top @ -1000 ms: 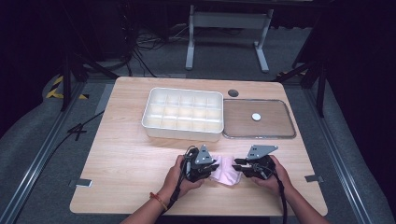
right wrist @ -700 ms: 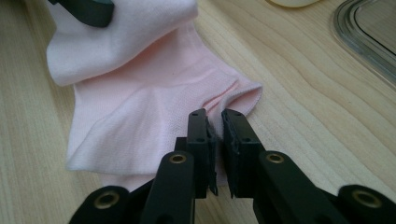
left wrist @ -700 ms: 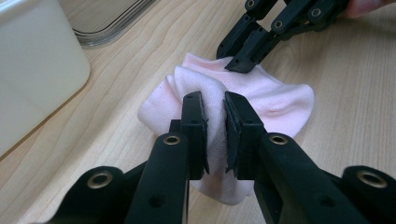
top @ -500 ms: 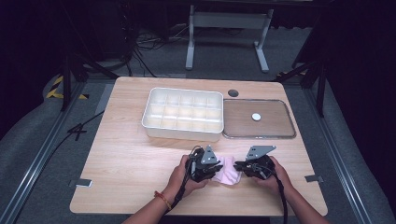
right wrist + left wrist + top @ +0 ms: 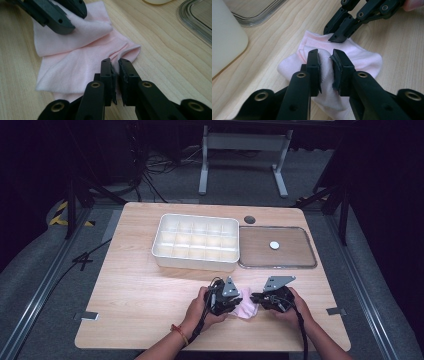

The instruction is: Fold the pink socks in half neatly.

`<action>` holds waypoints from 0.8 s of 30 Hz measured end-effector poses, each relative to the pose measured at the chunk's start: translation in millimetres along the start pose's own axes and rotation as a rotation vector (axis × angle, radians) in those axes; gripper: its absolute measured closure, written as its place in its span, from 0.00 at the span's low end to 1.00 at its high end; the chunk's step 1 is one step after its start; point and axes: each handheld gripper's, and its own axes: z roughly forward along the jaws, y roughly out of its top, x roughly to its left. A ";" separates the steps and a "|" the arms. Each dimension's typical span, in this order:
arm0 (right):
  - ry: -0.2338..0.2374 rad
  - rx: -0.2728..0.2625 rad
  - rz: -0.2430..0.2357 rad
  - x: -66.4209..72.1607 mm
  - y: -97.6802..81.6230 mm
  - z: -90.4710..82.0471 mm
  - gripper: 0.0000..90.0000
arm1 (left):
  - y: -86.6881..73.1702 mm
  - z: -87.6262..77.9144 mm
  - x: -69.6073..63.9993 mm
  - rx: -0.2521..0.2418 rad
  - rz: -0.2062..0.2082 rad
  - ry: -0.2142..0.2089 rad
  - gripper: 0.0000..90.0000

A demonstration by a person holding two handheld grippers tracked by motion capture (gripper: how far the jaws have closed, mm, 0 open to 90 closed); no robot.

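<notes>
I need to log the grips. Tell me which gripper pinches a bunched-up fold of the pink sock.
The left gripper: a raised fold of the pink sock is bunched between its pads. The right gripper instead clamps the sock's flat edge against the table.

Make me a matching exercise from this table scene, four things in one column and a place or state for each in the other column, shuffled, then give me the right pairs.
Things:
1. pink sock
2. white divided box
3. clear lid
4. left gripper

Places or states:
A. lying flat at the table's far right, a white knob at its middle
B. jaws pinched on a fold of fabric
C. crumpled on the wood between the two grippers
D. standing at the far middle of the table, its compartments empty

Pairs: 1-C, 2-D, 3-A, 4-B
</notes>
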 end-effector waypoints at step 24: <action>0.000 -0.001 0.006 0.0 -0.2 0.0 0.91 | 3.5 -42.8 8.8 -0.102 -0.017 0.001 0.76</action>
